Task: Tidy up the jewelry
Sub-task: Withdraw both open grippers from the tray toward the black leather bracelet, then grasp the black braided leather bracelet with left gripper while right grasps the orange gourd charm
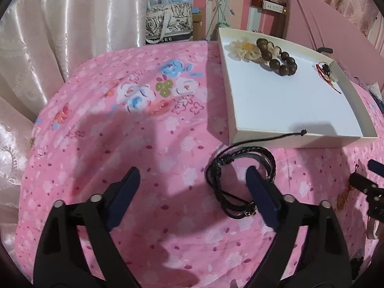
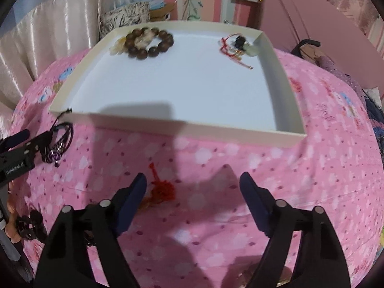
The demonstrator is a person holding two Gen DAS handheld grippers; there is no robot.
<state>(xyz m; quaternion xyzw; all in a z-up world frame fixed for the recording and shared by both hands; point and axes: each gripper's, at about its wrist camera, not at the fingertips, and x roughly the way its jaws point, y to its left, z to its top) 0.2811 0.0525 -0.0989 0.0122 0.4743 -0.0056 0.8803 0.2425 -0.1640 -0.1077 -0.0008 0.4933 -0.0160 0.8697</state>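
White tray (image 2: 283,55) on pink floral bedspread (image 1: 144,144): bead bracelet (image 2: 150,40), red-cord charm (image 2: 236,45). Left hand-held gripper (image 1: 194,189): jaws wide, holding nothing, black braided bracelet (image 1: 240,182) around its right finger. Right hand-held gripper (image 2: 193,192): jaws wide, empty, red tassel (image 2: 163,189) beside its left finger.

Bead bracelet (image 2: 150,40) in tray (image 2: 182,129)

Beneath my fingers I see a bed under a pink flowered sheet (image 1: 148,129). Ahead and left hang shiny cream curtains (image 1: 60,36). Straight beyond stands a pink striped wall (image 1: 211,4) with a printed bag (image 1: 169,24) before it, and a white power strip (image 1: 274,6) further right.
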